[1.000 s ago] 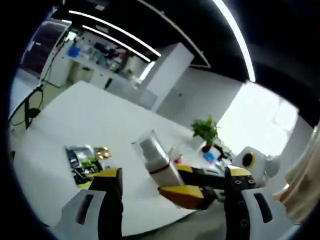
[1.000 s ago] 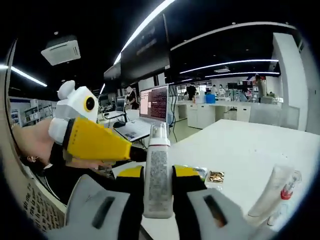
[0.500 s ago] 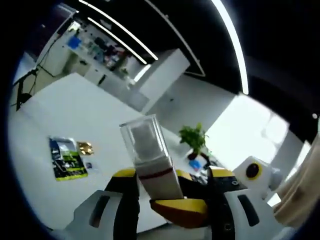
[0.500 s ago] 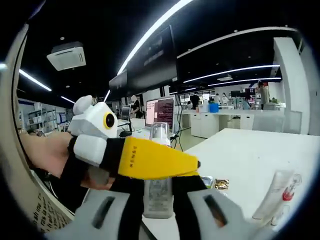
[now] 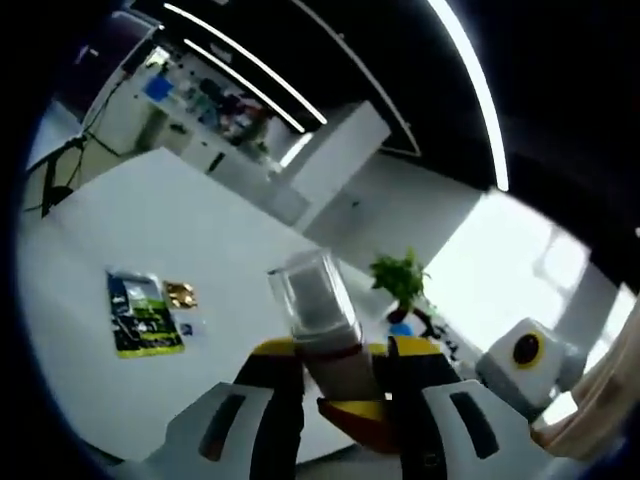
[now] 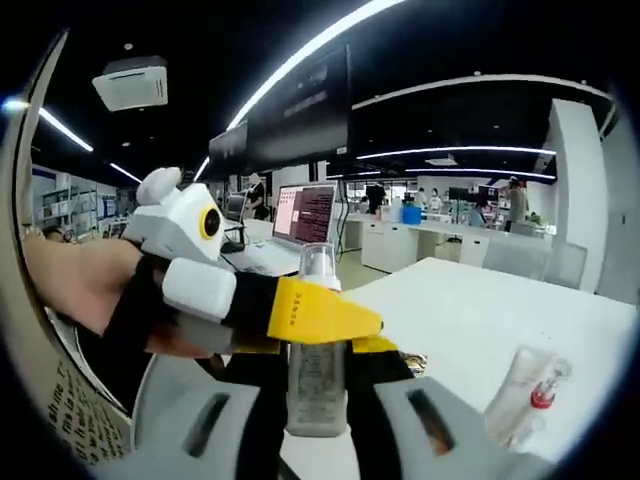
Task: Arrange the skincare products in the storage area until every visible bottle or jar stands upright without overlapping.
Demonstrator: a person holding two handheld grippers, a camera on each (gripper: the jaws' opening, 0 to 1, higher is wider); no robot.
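Both claws, left [image 5: 343,375] and right [image 6: 316,385], clamp one bottle [image 6: 316,372]; table [image 5: 150,230] beyond.

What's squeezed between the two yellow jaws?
In the left gripper view, the clear-capped bottle stands between the left hand-held gripper's jaws.

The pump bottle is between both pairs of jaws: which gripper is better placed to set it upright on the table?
Probably the right gripper: its jaws grip the pump bottle around the body, upright. The left gripper holds it near the cap end.

Clear-capped glossy plastic bottle [image 6: 317,375]; smooth matt white table [image 5: 150,240]; shiny foil sachet [image 5: 180,294].
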